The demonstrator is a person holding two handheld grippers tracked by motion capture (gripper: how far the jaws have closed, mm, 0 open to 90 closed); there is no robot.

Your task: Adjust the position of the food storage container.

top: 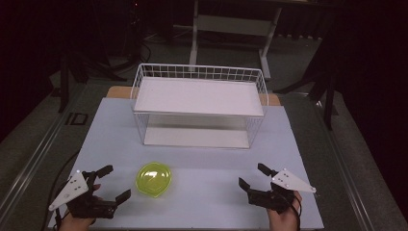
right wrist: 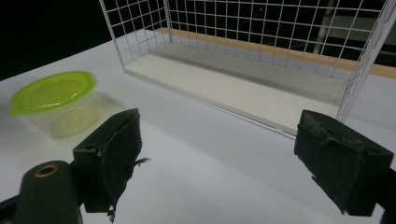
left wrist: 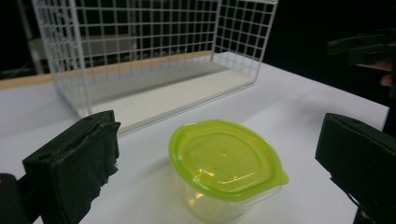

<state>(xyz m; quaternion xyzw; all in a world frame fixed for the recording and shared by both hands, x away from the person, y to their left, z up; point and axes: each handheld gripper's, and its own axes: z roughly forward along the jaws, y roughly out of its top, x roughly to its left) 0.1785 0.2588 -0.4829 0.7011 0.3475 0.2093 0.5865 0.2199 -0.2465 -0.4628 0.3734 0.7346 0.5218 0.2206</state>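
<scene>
A small tub (top: 154, 179) with a green lid (left wrist: 225, 157) stands on the desk (top: 202, 159), near the front edge and left of centre, well in front of the wire rack (top: 199, 103). The left claw (top: 116, 183) is held just beside the tub with its jaws spread wide and nothing between them; in the left gripper view the tub sits almost centred between the two pads. The right claw (top: 251, 176) is likewise open and empty, well apart from the tub, pointed toward the rack. The step in hand is judged to be the grasp of the tub by the left claw. For this to go well, the claw should be advanced until the pads flank the clear body below the lid, not the lid's overhanging rim, which could be popped loose or allowed to slip. The jaws should be kept level with the desk and closed gently, since thin plastic walls are likely to flex. The tab (left wrist: 280, 177) on the lid is best left out of the grip. The tub should be lifted straight before being carried anywhere.
</scene>
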